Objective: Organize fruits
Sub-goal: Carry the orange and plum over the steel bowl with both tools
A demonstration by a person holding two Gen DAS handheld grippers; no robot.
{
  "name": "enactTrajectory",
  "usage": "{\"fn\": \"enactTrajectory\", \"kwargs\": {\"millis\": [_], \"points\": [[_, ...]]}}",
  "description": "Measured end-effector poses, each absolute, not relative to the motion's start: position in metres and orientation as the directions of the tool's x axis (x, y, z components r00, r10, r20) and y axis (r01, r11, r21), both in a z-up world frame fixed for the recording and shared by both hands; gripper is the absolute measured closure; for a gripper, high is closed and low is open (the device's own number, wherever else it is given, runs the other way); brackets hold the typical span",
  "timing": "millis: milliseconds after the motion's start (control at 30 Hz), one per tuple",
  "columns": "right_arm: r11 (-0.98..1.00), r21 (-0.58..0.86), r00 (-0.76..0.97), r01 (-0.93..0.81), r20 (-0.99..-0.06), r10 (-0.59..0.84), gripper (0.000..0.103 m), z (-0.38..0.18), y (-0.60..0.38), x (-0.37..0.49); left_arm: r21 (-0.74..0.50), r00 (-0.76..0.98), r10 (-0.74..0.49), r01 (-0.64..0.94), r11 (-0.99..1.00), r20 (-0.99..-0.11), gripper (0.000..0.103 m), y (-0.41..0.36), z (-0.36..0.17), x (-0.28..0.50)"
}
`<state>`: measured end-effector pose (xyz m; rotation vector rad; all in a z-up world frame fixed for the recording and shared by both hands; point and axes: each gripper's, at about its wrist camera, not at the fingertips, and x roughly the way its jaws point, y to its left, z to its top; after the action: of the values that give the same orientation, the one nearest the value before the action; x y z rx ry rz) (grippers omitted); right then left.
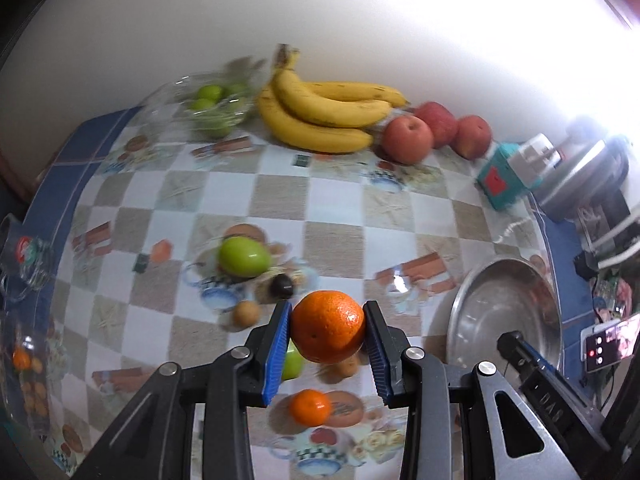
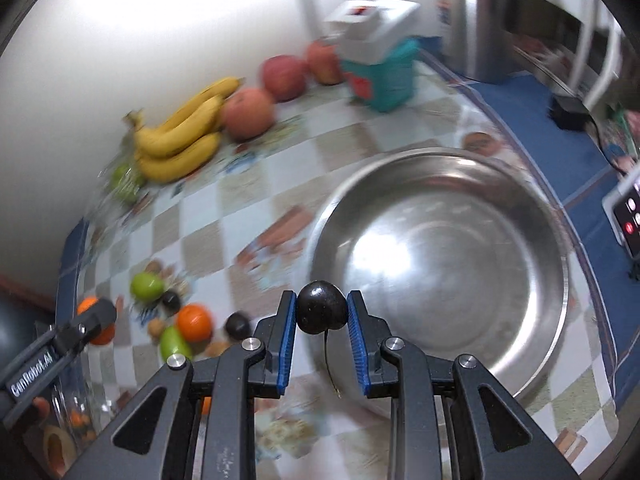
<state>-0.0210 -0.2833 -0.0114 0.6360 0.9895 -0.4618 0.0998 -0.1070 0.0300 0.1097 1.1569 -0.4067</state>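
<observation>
My left gripper (image 1: 327,330) is shut on an orange (image 1: 328,326) and holds it above the checked tablecloth. Below it lie a green fruit (image 1: 243,257), a dark cherry (image 1: 283,285), a small brown fruit (image 1: 246,313) and a small orange (image 1: 310,407). My right gripper (image 2: 322,314) is shut on a dark cherry (image 2: 322,307) with a stem, at the near left rim of the steel bowl (image 2: 440,256). The bowl also shows in the left wrist view (image 1: 504,312), with nothing visible in it.
Bananas (image 1: 324,114), three red apples (image 1: 434,130) and a clear bag of green fruit (image 1: 210,106) lie along the wall. A teal box (image 1: 505,178) and a kettle (image 2: 478,16) stand at the right. A phone (image 1: 608,344) lies by the bowl. A clear container (image 1: 24,364) sits at the left edge.
</observation>
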Motion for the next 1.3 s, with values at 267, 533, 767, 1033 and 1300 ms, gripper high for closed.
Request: {"fn": "enactTrajectory", "kwargs": {"millis": [267, 533, 767, 1033, 1300], "points": [[0.609, 0.264, 0.438, 0.748, -0.886, -0.154, 0.077, -0.024, -0.339, -0.059, -0.115, 0.305, -0.296, 0.495, 0.861, -0.905, 0.064, -0.17, 0.026, 0.082], [0.522, 0.258, 0.414, 0.813, -0.887, -0.206, 0.077, -0.028, -0.374, -0.085, -0.112, 0.272, -0.349, 0.624, 0.773, -0.897, 0.064, -0.229, 0.018, 0.057], [0.492, 0.25, 0.397, 0.834, -0.89, -0.222, 0.076, -0.033, -0.385, -0.095, -0.114, 0.238, -0.372, 0.689, 0.716, -0.897, 0.064, -0.258, -0.001, 0.038], [0.5, 0.232, 0.369, 0.834, -0.909, -0.194, 0.076, -0.047, -0.383, -0.092, -0.09, 0.217, -0.339, 0.71, 0.698, -0.915, 0.064, -0.27, -0.024, 0.03], [0.503, 0.215, 0.343, 0.837, -0.922, -0.178, 0.076, -0.055, -0.381, -0.092, -0.07, 0.201, -0.3, 0.715, 0.695, -0.932, 0.064, -0.275, -0.04, 0.026]]}}
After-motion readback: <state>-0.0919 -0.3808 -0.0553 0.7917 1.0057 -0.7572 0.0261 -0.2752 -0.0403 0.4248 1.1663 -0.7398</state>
